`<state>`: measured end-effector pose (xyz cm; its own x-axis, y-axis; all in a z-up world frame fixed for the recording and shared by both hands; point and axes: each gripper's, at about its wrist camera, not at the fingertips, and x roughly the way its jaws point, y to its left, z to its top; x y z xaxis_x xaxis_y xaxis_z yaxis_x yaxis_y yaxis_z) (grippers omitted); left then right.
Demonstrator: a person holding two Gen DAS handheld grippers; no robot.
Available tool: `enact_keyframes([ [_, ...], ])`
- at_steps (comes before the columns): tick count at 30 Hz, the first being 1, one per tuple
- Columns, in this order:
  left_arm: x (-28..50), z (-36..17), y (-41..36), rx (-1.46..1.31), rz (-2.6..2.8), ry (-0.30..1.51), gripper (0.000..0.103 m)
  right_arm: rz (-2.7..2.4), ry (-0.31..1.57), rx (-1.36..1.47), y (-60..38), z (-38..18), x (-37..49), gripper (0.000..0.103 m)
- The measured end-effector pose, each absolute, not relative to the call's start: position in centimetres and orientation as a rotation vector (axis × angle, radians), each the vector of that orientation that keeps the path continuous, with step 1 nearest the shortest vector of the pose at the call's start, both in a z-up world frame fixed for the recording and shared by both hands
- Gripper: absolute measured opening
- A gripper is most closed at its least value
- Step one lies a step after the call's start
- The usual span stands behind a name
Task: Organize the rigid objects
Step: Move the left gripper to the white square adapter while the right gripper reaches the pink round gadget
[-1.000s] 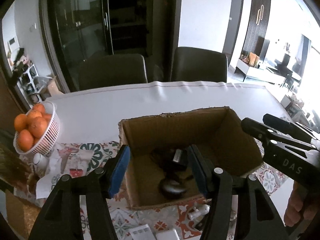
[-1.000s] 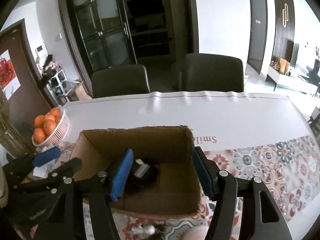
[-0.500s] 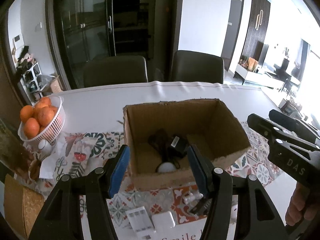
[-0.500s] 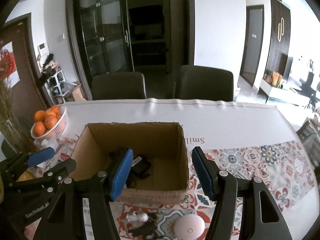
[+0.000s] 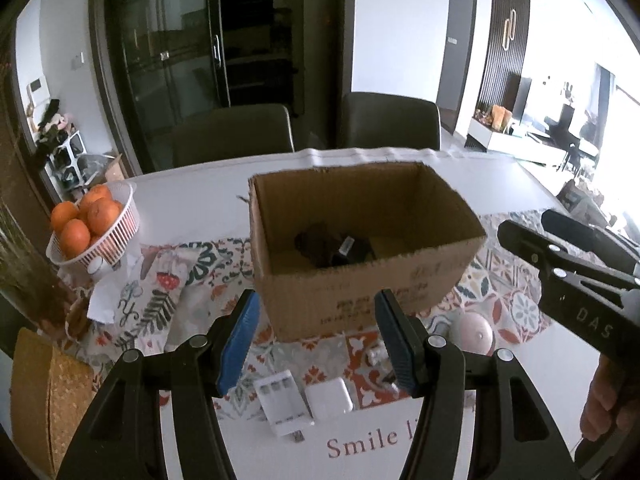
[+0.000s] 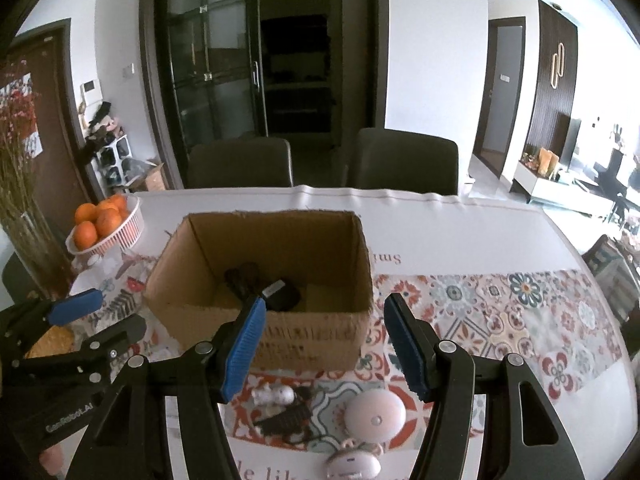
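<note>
An open cardboard box [image 5: 360, 292] [image 6: 308, 340] stands on the patterned table runner, with black items [image 6: 264, 288] lying inside. My left gripper [image 5: 316, 344] is open and empty, just in front of the box. My right gripper [image 6: 324, 344] is open and empty, also in front of the box. Between box and grippers lie a white battery charger [image 5: 284, 404], a white square adapter [image 5: 328, 398], a pink round device [image 6: 374, 412], a small white figure [image 6: 274, 394], a black clip-like item [image 6: 286, 420] and a white oval gadget [image 6: 352, 466].
A white basket of oranges [image 5: 94, 224] stands at the left on the table. A woven mat [image 5: 48, 392] lies at the left edge. Two dark chairs [image 6: 240, 162] stand behind the table. Dried branches [image 6: 20, 184] rise at far left.
Both grippers have pulled back from above the box toward the near table edge. The small items in front of the box have come into view. Both stay open.
</note>
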<state>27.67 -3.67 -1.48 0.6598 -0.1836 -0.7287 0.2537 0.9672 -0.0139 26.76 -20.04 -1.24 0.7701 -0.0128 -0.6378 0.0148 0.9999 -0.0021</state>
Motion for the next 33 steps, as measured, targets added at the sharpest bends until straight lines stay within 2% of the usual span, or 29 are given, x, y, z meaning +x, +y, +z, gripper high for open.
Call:
enact_keyframes([
  [21, 26.2, -7.4, -4.0, 0.058, -0.217, 1.008, 0.059, -0.058, 0.836, -0.010, -21.2, -6.0, 25.3, 0.063],
  [25, 26.6, -8.9, -4.2, 0.058, -0.207, 1.063, 0.059, -0.076, 0.882, -0.009, -21.6, -7.3, 25.7, 0.068],
  [33, 27.4, -10.8, -4.6, 0.049, -0.192, 1.147, 0.059, -0.085, 0.987, 0.013, -22.4, -10.2, 26.9, 0.068],
])
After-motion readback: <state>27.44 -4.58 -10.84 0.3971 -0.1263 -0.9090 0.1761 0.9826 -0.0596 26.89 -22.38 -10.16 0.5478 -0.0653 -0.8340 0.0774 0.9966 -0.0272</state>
